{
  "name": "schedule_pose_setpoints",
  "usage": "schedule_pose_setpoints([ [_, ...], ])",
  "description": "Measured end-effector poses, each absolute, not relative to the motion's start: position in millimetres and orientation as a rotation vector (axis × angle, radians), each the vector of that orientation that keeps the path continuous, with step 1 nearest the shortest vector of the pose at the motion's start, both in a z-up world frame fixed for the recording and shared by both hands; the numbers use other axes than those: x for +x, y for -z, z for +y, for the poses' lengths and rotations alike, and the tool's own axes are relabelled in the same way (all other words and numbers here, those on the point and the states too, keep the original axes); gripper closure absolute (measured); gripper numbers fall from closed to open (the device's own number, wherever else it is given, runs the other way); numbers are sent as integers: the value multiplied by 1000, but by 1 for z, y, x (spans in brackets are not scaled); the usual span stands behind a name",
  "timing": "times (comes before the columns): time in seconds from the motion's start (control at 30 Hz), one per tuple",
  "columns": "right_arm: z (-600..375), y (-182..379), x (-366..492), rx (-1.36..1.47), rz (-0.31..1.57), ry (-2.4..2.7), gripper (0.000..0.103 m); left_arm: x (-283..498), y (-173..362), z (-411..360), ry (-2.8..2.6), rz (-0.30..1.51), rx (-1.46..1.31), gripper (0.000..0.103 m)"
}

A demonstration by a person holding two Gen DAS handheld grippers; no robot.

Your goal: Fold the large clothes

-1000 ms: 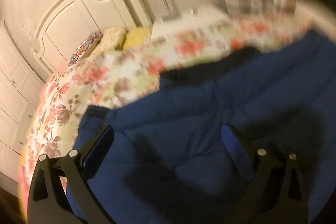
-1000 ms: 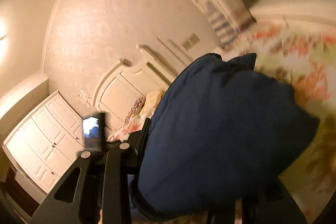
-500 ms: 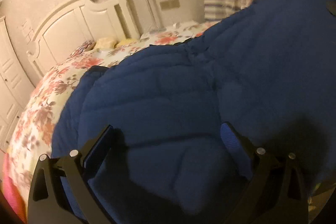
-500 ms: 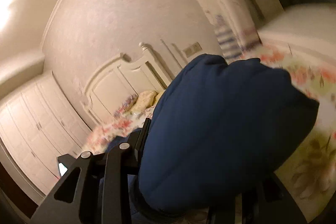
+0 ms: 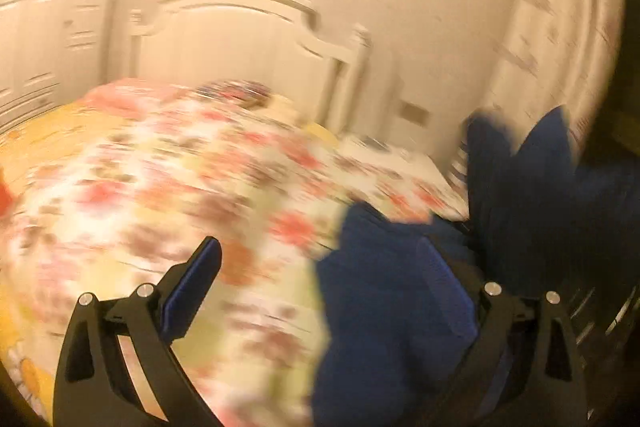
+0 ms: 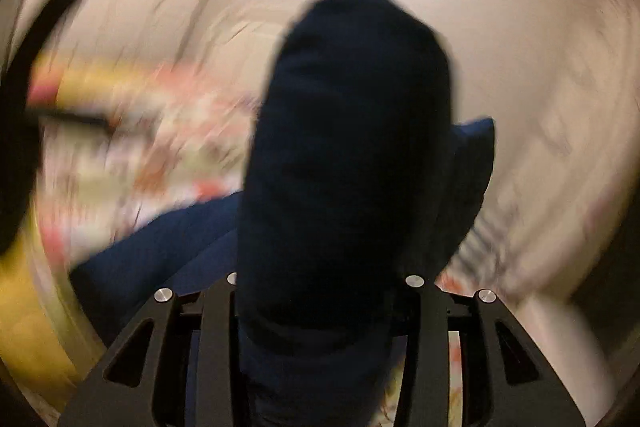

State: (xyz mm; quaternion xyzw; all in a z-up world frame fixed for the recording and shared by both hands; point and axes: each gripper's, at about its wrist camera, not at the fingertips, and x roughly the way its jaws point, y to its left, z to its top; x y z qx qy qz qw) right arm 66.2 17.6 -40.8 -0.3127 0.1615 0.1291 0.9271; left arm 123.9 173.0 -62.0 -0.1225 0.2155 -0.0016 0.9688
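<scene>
The large garment is a dark blue padded jacket. In the left wrist view the jacket (image 5: 384, 323) lies at the right, over the floral bedspread (image 5: 160, 195), with more of it raised at the far right. My left gripper (image 5: 320, 287) is open and empty, with the jacket against its right finger (image 5: 444, 283). In the right wrist view a thick fold of the jacket (image 6: 344, 155) stands up between the fingers. My right gripper (image 6: 320, 283) is shut on it. Both views are blurred by motion.
A white headboard (image 5: 240, 39) and wall stand behind the bed. White wardrobe doors (image 5: 36, 39) are at the left. A curtain (image 5: 560, 27) hangs at the right. The bedspread also shows in the right wrist view (image 6: 140, 155).
My left gripper has swung left, off the jacket and over the bare bedspread. My right gripper has lifted and turned with the jacket fold still in it.
</scene>
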Motion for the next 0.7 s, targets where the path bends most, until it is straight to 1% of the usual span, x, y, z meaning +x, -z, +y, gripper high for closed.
schedule_pose_setpoints([
  [0.03, 51, 69, 67, -803, 377, -298, 56, 120, 62, 185, -20, 428, -259, 6],
  [0.07, 79, 104, 65, -980, 415, -324, 49, 117, 61, 194, -32, 427, -264, 5],
  [0.1, 95, 131, 61, -1118, 388, -310, 49, 115, 62, 199, -38, 431, -268, 5],
  [0.13, 107, 156, 55, -1243, 299, -246, 49, 113, 65, 203, -40, 439, -270, 5],
  [0.17, 111, 164, 55, -1278, 280, -214, 49, 113, 68, 205, -38, 452, -266, 5],
  [0.27, 103, 151, 62, -1188, 335, -251, 47, 111, 72, 197, 10, 473, -236, 5],
  [0.33, 99, 151, 59, -1179, 312, -255, 47, 114, 66, 188, 58, 472, -223, 5],
  [0.4, 101, 155, 52, -1204, 276, -246, 47, 121, 44, 167, 139, 454, -176, 5],
  [0.43, 100, 157, 50, -1216, 261, -240, 47, 126, 31, 155, 178, 448, -141, 2],
  [0.53, 97, 155, 47, -1219, 247, -240, 47, 156, -11, 99, 301, 457, 33, 2],
  [0.63, 94, 153, 36, -1217, 220, -248, 40, 196, -18, 54, 344, 502, 194, 2],
  [0.67, 90, 149, 28, -1205, 201, -271, 31, 216, -14, 38, 331, 536, 255, 2],
  [0.7, 88, 144, 18, -1195, 186, -299, 25, 237, -5, 25, 290, 563, 321, 2],
])
